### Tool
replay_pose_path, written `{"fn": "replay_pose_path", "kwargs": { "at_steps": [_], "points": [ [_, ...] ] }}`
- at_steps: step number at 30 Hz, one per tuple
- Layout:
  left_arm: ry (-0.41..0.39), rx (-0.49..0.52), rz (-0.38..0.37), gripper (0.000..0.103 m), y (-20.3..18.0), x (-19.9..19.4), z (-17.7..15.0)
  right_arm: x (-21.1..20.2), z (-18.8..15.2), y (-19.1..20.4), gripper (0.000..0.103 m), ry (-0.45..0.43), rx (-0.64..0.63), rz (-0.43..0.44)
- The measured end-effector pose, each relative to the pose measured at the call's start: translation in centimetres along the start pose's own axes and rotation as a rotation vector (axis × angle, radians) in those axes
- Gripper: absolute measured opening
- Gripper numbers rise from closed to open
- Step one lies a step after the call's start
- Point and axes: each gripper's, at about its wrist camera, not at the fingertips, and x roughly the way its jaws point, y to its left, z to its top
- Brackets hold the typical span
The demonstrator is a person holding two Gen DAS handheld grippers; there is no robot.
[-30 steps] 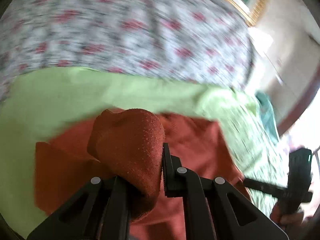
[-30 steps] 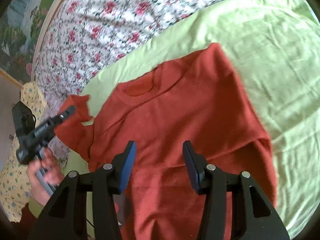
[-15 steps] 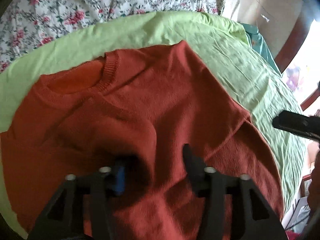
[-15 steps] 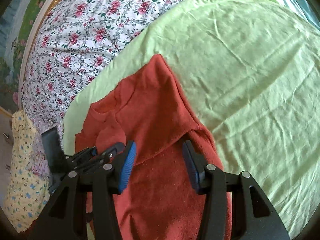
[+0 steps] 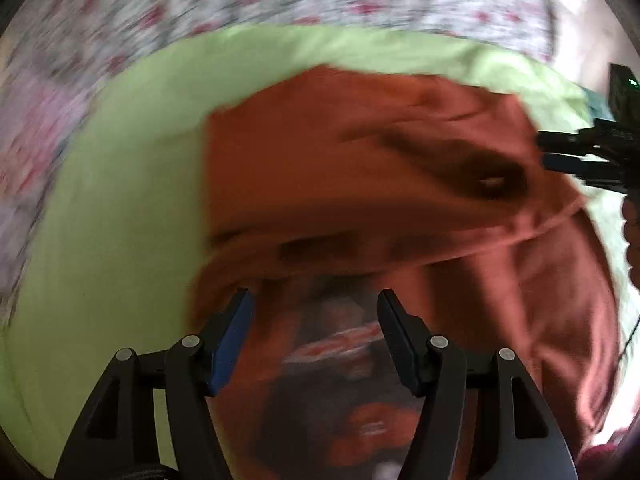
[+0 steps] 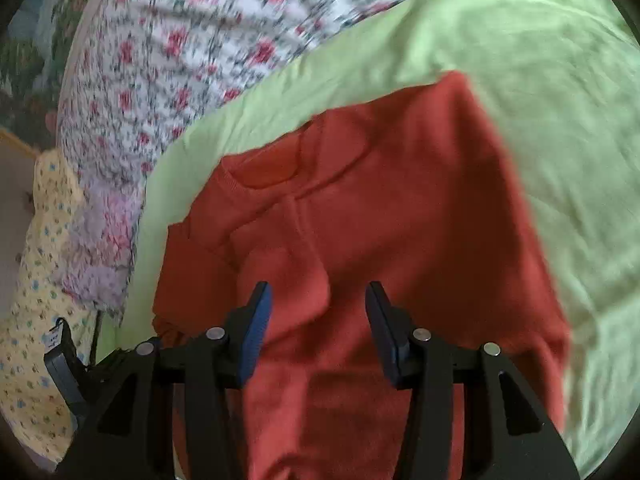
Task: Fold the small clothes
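A rust-red sweater [image 6: 400, 220] lies flat on a light green sheet [image 6: 560, 80], collar [image 6: 272, 164] at the far end. One sleeve [image 6: 288, 280] is folded across its body. My right gripper [image 6: 316, 308] hovers open above that sleeve, with nothing pinched. In the blurred left wrist view the sweater [image 5: 360, 184] looks rumpled. My left gripper [image 5: 314, 312] hangs over its near edge, jaws opening, and no cloth is pressed between the pads. The right gripper [image 5: 544, 150] shows at the sweater's right edge, with a hand [image 5: 630, 232] behind it.
A floral bedcover [image 6: 168, 60] lies beyond the green sheet [image 5: 132, 168]. A yellow patterned cloth [image 6: 36, 280] lies at the left, near a framed picture [image 6: 28, 60]. A teal cloth [image 5: 598, 108] lies at the far right.
The left gripper was shut on the raised sleeve; it has let go and the sleeve now lies across the body. The left gripper then swung fast over the sweater. The right gripper shifted only slightly.
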Motion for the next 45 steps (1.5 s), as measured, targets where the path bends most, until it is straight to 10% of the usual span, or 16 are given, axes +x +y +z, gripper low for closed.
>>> {"fn": "replay_pose_path", "kwargs": {
  "at_steps": [11, 14, 19, 25, 45],
  "points": [
    [0.046, -0.113, 0.04, 0.065, 5.0, 4.1, 0.1, 9.7, 3.7, 1.8, 0.052, 0.201, -0.075, 0.006],
    [0.046, -0.081, 0.056, 0.062, 4.1, 4.7, 0.3, 9.9, 3.7, 2.9, 0.006, 0.219, -0.118, 0.023],
    [0.022, -0.142, 0.079, 0.032, 4.7, 4.4, 0.9, 4.7, 5.4, 3.5, 0.006, 0.033, -0.068, 0.066],
    [-0.08, -0.255, 0.067, 0.025, 5.9, 1.9, -0.5, -4.5, 5.6, -3.5, 0.005, -0.324, 0.268, 0.049],
    [-0.048, -0.51, -0.079, 0.025, 9.3, 3.0, -2.6, -0.7, -0.6, -7.4, 0.005, -0.16, 0.317, -0.162]
  ]
}}
